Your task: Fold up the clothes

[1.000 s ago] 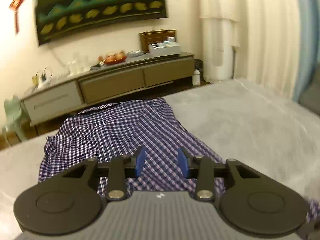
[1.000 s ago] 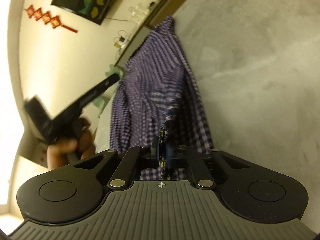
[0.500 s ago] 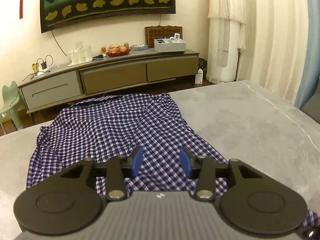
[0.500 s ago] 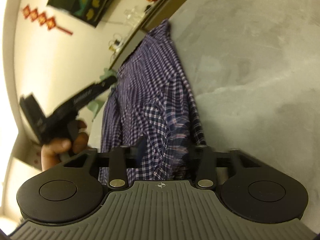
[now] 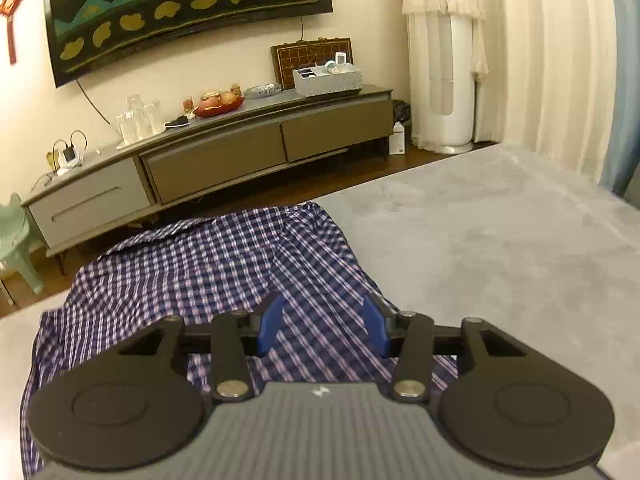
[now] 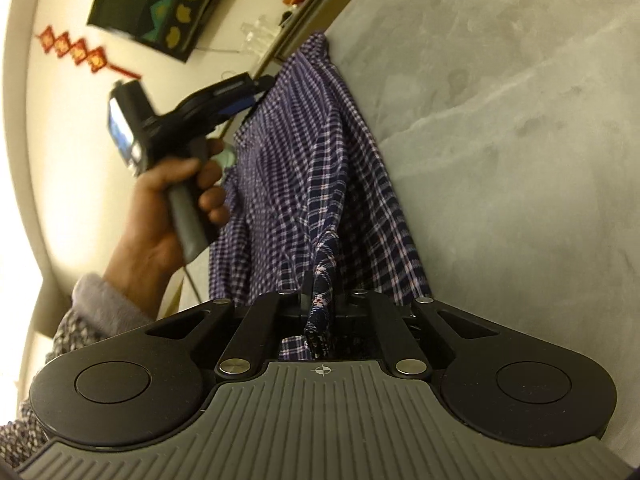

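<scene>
- Checked shirt (image 5: 224, 272), navy and white with thin red lines, lies spread and rumpled on my grey table (image 5: 500, 240), its far hem reaching the table's far edge.
- My right gripper (image 6: 320, 304) is clamped tight on a bunched fold of the shirt; the pinched cloth rises in a ridge from between the 2 fingers.
- From the right wrist view, the rest of the shirt runs away from that pinch toward the far edge, with bare table along its right side.
- My left gripper (image 5: 322, 326) hangs over the near part of the shirt, its jaws opening; the 2 blue pads (image 5: 270, 322) stand apart with checked cloth seen between them, and I cannot see them pressing it.
- The right wrist view also shows the left hand (image 6: 168, 196) wrapped around its gripper's handle above the shirt's left edge.
- A long low cabinet (image 5: 208, 156) stands against the wall beyond the table's far edge.
</scene>
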Motion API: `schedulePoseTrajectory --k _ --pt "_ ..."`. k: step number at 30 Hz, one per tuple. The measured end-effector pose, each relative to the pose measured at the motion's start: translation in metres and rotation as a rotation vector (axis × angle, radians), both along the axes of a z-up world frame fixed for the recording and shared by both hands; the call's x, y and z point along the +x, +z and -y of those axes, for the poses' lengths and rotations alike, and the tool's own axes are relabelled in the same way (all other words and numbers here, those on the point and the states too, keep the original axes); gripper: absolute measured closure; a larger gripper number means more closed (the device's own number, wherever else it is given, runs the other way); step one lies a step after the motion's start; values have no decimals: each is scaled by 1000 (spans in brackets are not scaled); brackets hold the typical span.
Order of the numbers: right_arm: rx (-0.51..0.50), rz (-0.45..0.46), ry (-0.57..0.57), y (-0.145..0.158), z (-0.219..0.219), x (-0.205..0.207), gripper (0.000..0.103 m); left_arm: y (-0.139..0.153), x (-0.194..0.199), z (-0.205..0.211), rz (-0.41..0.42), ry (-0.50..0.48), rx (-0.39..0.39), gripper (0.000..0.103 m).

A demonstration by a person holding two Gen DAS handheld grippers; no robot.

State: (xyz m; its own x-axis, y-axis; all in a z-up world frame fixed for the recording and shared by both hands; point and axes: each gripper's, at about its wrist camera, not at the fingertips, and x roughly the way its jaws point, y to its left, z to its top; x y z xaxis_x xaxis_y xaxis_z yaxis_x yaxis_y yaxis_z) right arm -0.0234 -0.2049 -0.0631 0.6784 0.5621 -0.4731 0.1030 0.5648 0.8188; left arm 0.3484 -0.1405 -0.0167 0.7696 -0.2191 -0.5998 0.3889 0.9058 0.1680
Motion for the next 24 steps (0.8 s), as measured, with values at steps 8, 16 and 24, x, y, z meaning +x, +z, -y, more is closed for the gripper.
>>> schedulePoseTrajectory --k 8,16,24 --pt "21 -75 -14 -17 -1 3 100 -35 61 6 -91 56 50 67" --pt "-26 -48 -8 -17 -8 1 100 -46 72 39 -55 -66 148 101" --pt "-207 26 3 4 -23 -8 77 -22 46 37 62 -13 185 89"
